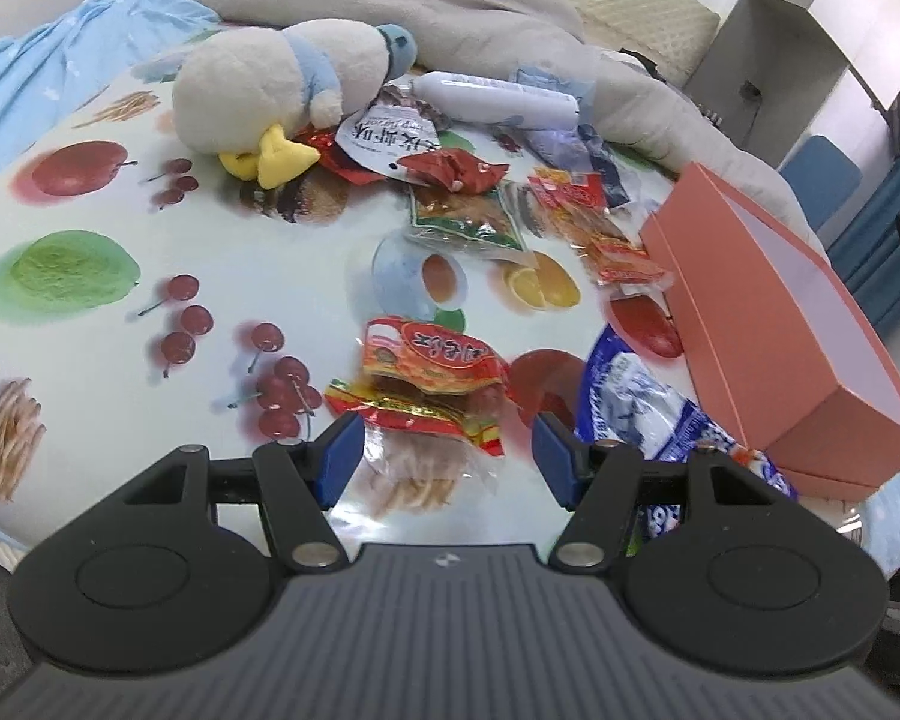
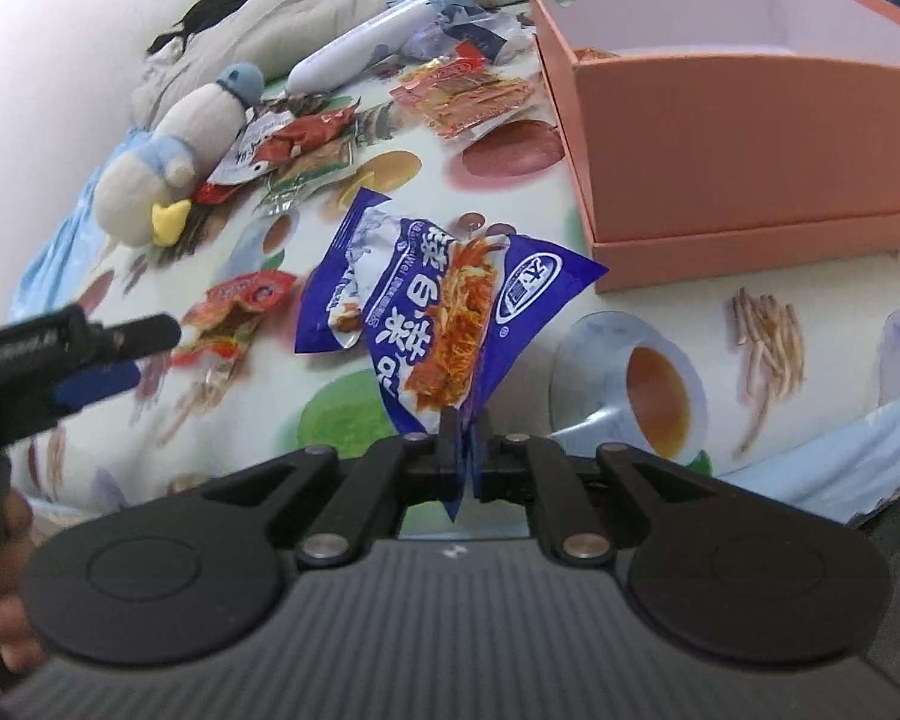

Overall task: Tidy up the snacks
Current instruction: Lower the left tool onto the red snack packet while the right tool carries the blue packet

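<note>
Right gripper (image 2: 463, 450) pinches the blue snack bag (image 2: 444, 312), which rises ahead of its fingers.

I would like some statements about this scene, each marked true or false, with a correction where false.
1. The right claw pinches a corner of the blue packet. True.
2. The left claw grips the plush duck. False: it is open, with a red and yellow snack pack just ahead of its fingers.
3. The pink box is closed with a lid. False: it stands open.
4. A white bottle lies beyond the duck. True.
</note>
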Tool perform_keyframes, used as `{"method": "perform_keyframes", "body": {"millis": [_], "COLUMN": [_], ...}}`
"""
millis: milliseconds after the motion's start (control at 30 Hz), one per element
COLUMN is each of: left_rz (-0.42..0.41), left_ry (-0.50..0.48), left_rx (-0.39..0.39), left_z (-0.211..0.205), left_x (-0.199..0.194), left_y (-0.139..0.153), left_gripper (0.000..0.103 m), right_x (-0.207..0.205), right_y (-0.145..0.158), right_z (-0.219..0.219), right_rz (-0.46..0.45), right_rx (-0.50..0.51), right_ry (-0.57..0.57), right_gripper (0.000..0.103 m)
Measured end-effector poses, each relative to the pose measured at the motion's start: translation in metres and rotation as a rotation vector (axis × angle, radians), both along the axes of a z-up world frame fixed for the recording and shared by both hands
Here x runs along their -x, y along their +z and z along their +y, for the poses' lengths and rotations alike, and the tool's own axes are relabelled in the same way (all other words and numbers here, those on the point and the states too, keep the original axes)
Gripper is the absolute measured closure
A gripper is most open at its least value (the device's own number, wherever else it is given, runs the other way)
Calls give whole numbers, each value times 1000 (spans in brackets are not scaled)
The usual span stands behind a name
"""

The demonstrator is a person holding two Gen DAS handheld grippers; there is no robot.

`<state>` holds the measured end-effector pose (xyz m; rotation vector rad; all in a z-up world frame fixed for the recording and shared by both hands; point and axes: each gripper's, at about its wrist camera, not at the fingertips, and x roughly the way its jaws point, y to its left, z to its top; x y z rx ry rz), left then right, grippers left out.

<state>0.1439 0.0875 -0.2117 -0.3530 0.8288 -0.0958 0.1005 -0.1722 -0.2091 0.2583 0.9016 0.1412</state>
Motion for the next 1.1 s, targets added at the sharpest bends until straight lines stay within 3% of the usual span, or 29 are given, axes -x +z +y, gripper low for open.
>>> {"method": "perform_keyframes", "body": {"millis": [33,67,133,233,400,633,867,1100], "left_rz": [1,1,-3,-28,-39,0,26,46], "left_ry": [-1,-1,0,5,-47,-117,-159,-179], "left_rx": [-3,-8,-19,-39,-39,-62,-129,-191], "left_z": [1,2,4,8,8,-4,-17,-22], "left_x": [-1,-3,-7,-12,-27,-52,-67,-83], "left_y": [-1,-1,0,3,3,-7,-16,-30], "left_gripper": [36,36,28,16,15,14,14,13], "right_x": [0,1,6,11,10,-8,-22,-47], "right_y": [0,0,2,9,29,49,68,44], "right_z": [1,1,-1,-1,-3,8,7,19], "right_rz": [7,10,-18,-71,-167,-248,-322,-218], "right_rx": [11,20,28,90,162,232,322,337], "right_ry": [22,35,47,71,80,184,145,312], "right_gripper": [81,52,32,34,34,34,34,28]}}
